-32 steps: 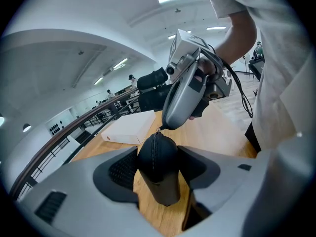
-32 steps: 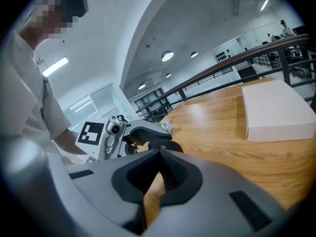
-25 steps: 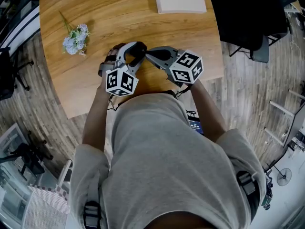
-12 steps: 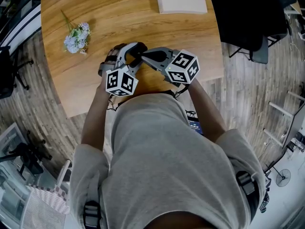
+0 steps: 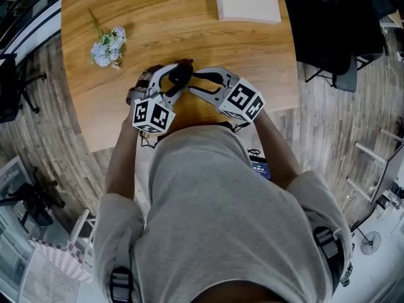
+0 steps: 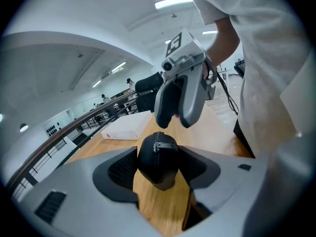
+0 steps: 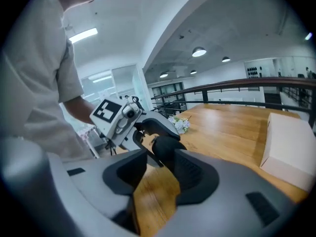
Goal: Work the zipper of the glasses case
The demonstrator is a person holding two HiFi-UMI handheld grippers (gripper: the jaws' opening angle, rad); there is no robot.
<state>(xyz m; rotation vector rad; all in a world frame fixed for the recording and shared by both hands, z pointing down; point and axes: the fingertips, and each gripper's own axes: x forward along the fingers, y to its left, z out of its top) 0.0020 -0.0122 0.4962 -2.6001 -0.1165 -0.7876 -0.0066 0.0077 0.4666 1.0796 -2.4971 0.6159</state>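
Wooden bench [image 5: 189, 30], pale oak grain, with a person in a grey shirt standing at its near edge and working a gripper in each hand. The black glasses case [image 6: 157, 168] is held up just over the bench close to the near edge, about midway along it. The left gripper [image 6: 159, 158] is clamped on the case: both pads press against its sides and one rounded end of the case faces that gripper's camera. The zipper line runs up over that end, and the metal zipper pull [image 6: 159, 146] sits at the top of it, lying towards the right-hand pad. The right gripper [image 7: 160, 157] comes in from the opposite side, its marker cube towards the person's body. Its jaws stand apart, with bare wood showing through the gap and nothing clamped between them. In the right gripper view the case lies just beyond the jaw tips, against the edge of the right-hand pad; whether that pad touches it cannot be told. In the left gripper view the right gripper's tips hang just above the case, apart from it. A small bunch of pale flowers [image 5: 108, 46] lies near the far left corner, well apart from the grippers. A flat white box [image 5: 247, 0] rests at the far edge, right of the middle.
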